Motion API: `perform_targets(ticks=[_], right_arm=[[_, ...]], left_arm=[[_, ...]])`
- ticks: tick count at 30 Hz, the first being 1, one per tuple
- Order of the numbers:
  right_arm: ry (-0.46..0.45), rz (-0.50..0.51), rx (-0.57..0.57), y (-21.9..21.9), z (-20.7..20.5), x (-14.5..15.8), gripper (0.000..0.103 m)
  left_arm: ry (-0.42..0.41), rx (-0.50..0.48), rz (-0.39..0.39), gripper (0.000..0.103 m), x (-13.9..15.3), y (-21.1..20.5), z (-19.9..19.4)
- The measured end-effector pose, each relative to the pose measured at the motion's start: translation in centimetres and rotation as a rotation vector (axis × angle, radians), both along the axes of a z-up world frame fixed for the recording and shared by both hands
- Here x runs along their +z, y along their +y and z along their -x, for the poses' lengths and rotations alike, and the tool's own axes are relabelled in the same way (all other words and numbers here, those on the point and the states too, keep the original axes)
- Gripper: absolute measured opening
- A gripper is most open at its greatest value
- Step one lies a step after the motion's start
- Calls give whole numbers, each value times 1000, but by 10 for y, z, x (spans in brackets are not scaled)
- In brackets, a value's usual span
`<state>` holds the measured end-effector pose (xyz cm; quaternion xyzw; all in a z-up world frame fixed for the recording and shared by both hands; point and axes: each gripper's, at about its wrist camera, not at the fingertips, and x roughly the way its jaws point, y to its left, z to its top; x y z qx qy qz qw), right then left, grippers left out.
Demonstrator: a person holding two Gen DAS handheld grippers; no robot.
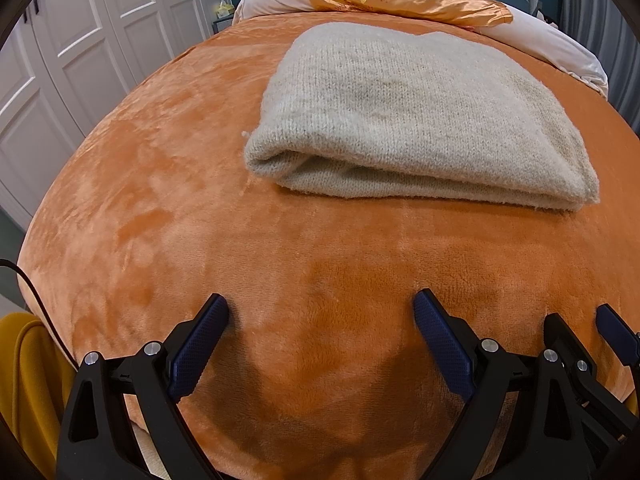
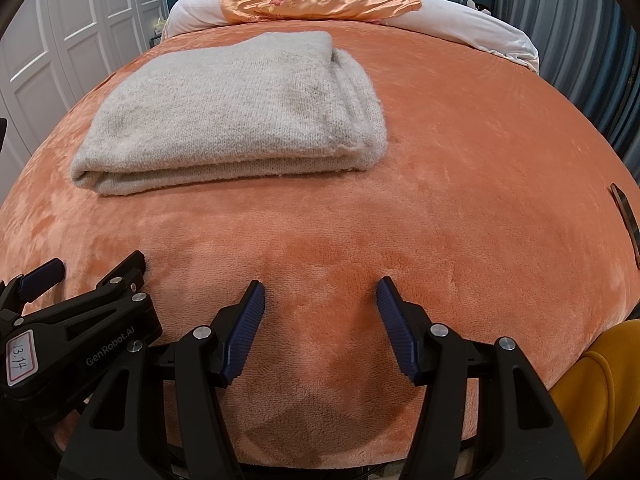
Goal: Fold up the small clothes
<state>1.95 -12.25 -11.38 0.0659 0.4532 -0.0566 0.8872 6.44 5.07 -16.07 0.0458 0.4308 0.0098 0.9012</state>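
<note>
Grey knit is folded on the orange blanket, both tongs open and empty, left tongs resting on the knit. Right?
Not quite. The left tongs are not on the grey knit: the left wrist view shows bare orange blanket between them and the garment's near edge. The rest holds: the knit lies folded, and both the left and right tongs are open and empty.

Two pieces of writing can be read, both in the right wrist view and both on the left gripper (image 2: pixel 100 266). Raised lettering along its black arm spells "GenRobot.AI". Just left of that lettering, nearer the picture's edge, a white sticker with a red border (image 2: pixel 21 360) carries the handwritten number "13.14". Nothing legible shows in the left wrist view.
</note>
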Motion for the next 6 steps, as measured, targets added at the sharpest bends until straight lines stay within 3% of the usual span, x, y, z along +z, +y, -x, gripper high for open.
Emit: perform_targets(ticks=[6], right_arm=[[-1, -2, -3, -3, -1, 0, 56]], left_arm=[[1, 9, 2, 92, 2, 1, 0]])
